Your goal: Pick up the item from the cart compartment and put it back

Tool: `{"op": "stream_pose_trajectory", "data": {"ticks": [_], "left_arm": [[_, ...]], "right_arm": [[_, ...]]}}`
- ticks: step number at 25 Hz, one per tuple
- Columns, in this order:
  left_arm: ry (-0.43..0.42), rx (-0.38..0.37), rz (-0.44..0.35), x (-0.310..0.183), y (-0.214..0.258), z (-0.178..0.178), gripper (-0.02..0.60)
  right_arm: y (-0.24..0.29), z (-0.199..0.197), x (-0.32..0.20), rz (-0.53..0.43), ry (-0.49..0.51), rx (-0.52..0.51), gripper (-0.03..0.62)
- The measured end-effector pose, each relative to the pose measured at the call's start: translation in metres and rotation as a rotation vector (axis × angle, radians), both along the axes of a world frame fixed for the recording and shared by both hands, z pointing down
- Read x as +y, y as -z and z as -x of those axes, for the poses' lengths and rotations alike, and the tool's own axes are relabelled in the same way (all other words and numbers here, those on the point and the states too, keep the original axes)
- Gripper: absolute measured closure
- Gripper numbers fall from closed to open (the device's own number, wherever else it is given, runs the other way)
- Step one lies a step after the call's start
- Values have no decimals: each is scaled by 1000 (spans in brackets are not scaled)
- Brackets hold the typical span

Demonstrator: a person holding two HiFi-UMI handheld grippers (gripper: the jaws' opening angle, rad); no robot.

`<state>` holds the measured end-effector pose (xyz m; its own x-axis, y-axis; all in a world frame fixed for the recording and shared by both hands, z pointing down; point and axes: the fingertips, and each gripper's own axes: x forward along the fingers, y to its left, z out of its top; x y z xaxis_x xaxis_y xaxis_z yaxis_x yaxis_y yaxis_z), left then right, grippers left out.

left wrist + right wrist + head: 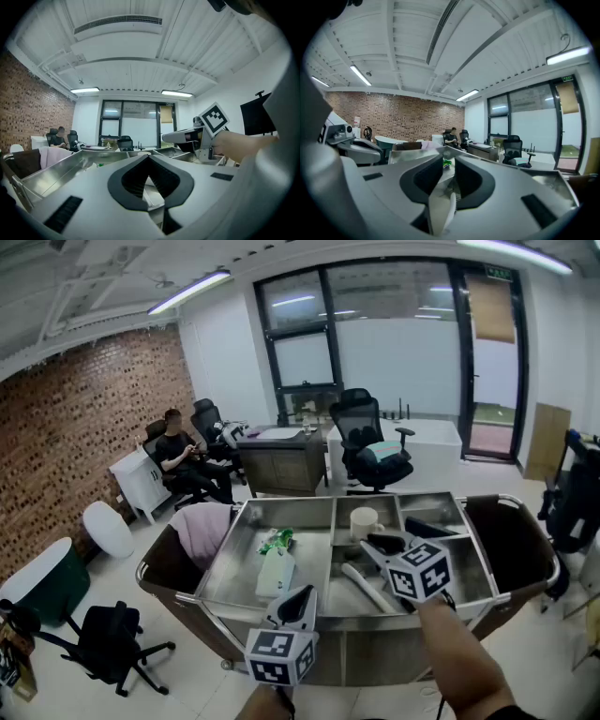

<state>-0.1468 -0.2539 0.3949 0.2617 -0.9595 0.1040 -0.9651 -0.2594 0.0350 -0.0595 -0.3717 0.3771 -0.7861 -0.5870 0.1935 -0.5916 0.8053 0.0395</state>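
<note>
Pick-up step: the right gripper (379, 546) hovers, fingers partly open, over the white tool (364, 585) in the cart (223, 554); the left gripper (299, 599) has its fingers closed, empty. Next, I judge: lower and close on the tool.

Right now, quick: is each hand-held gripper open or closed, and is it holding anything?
Left hand-held gripper: closed, jaw tips together, holding nothing.
Right hand-held gripper: open, jaws apart, gripping nothing.
</note>
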Motion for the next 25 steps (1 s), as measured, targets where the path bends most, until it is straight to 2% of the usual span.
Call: {"op": "stream_pose_trajectory", "data": {"ticks": [6,9,25], "left_arm": [[3,2,2,0,0,-2,581],[12,4,6,0,-2,2,581],[25,10,13,-2,-7,12,581]], "right_arm": [[-59,27,-18,93,55,154,376],[-85,30,-30,129,41,206,376],[-152,47,-59,248,23,353,376]]}}
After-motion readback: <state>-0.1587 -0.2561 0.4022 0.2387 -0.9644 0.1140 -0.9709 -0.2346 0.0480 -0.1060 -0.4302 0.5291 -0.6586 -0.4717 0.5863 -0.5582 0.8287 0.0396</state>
